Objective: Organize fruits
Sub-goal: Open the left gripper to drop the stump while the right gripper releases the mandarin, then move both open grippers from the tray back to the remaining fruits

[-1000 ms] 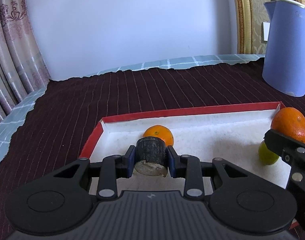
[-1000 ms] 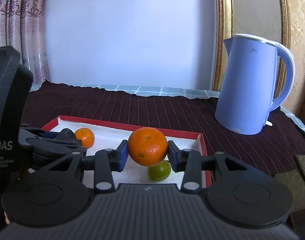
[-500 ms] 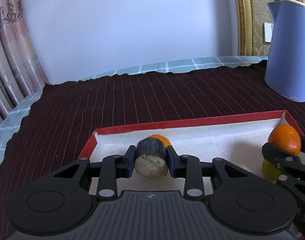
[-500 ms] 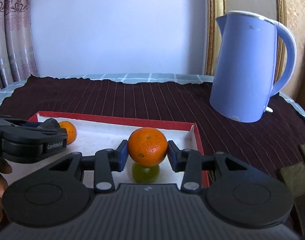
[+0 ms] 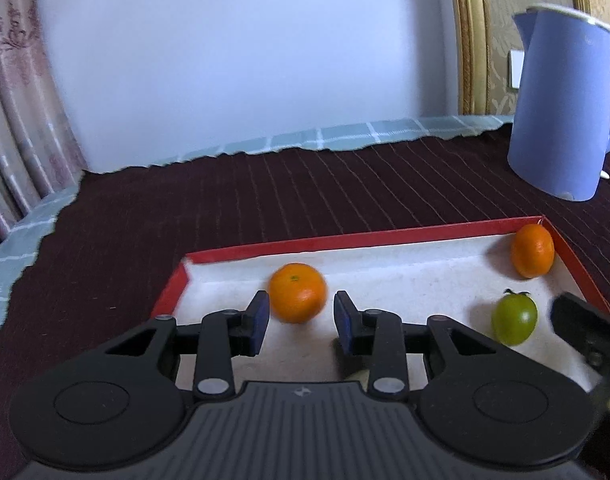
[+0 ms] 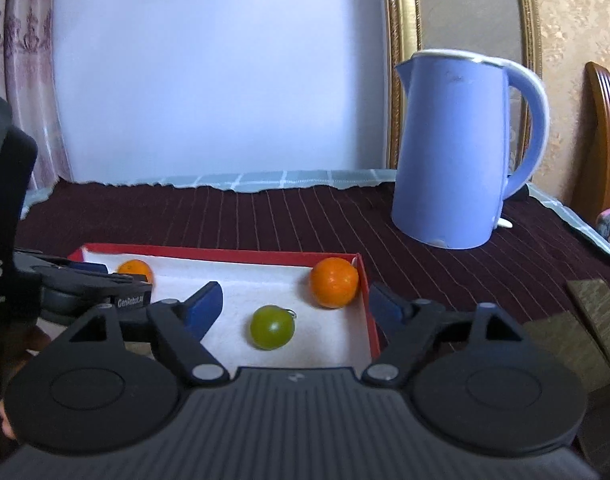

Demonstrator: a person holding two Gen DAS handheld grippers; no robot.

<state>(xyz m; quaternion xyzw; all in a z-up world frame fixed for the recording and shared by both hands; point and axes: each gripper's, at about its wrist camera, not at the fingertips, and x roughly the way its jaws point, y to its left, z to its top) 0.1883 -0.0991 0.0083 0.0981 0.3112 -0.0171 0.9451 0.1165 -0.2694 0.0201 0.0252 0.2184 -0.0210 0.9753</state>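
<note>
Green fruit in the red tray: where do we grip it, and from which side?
Take the green fruit across its round middle, pads on its left and right flanks, from the near side with the right gripper, whose jaws are opening, nothing pressed between them. The stem is on top, both flanks look clear; the orange lies beyond it by the tray wall.

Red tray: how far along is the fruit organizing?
Done: corner orange, second orange and green fruit lie in the red tray. In hand: nothing; right gripper jaws are opening, empty; left gripper open, empty. Left: no fruit visible outside the tray.
</note>
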